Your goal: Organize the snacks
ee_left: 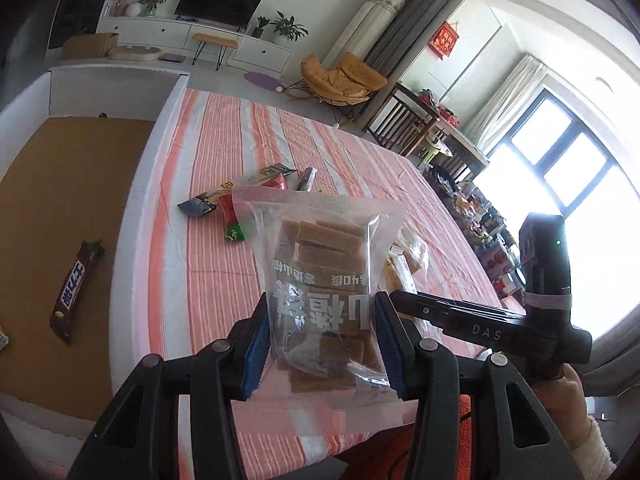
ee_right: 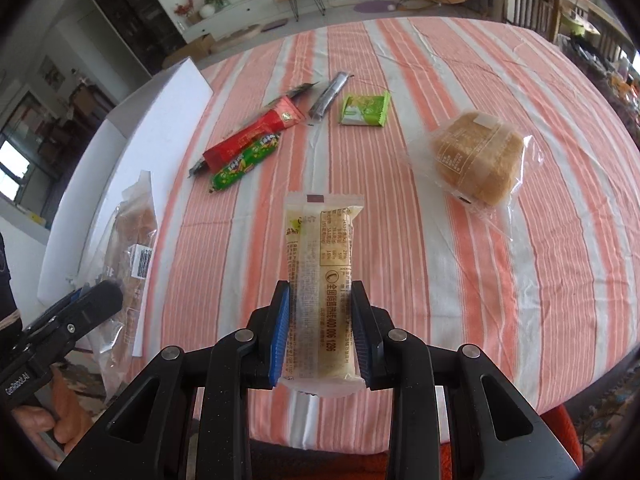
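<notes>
- Clear plastic bag of brown snack slabs (ee_left: 320, 280), centre of the left wrist frame, clamped by the left gripper (ee_left: 320, 344) above the orange-striped tablecloth (ee_left: 224, 152).
- Pale oblong wrapped cake (ee_right: 320, 280), centre of the right wrist frame, pinched by the right gripper (ee_right: 320, 332).
- Brown chocolate bar (ee_left: 74, 292) lies lower left in the cardboard box (ee_left: 60, 184).

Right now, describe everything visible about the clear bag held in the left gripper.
The clear bag is a see-through plastic pouch with a textured sealed strip along its top edge and bold printed characters across its face. Inside lie stacked flat brown bars. It stands roughly upright, lifted above the striped tablecloth, its lower part pinched between the blue pads of the left gripper. The right wrist view shows a barcode label on it.
</notes>
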`<state>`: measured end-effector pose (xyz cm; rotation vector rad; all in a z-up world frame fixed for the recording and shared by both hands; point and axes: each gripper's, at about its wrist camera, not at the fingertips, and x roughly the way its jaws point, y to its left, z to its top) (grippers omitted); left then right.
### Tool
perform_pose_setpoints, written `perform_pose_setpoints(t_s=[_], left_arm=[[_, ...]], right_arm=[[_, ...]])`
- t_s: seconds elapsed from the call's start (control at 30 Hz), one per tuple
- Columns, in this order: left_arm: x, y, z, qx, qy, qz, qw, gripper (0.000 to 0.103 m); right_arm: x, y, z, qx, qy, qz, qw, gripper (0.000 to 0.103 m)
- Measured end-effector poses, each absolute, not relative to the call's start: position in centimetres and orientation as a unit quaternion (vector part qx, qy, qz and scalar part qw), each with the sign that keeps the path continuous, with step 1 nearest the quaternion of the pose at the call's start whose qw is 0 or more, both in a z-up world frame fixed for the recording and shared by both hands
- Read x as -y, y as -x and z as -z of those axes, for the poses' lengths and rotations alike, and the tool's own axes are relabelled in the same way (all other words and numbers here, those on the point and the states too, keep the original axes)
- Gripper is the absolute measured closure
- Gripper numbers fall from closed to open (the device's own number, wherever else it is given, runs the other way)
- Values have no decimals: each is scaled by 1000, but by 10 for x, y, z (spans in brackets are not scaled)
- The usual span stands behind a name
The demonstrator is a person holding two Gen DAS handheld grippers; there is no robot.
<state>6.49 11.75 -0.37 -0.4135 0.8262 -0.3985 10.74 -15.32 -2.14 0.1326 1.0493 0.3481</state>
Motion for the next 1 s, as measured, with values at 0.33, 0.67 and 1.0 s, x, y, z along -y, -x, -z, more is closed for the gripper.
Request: perform_pose_setpoints(t_s=[0.33,0.67,1.0], left_arm=[[-290,-55,-21,-364,160,-57,916,52],[-287,-49,7,-353,179,-85,914,17],[-80,-59,14,-402,79,181,894,4]], right_arm=[[-30,-99,-68,-429,-51,-367,824,72],[-23,-103,-36,-381,-34,-329,863,41],[175,-124,103,-449,-24,-25,893,35]])
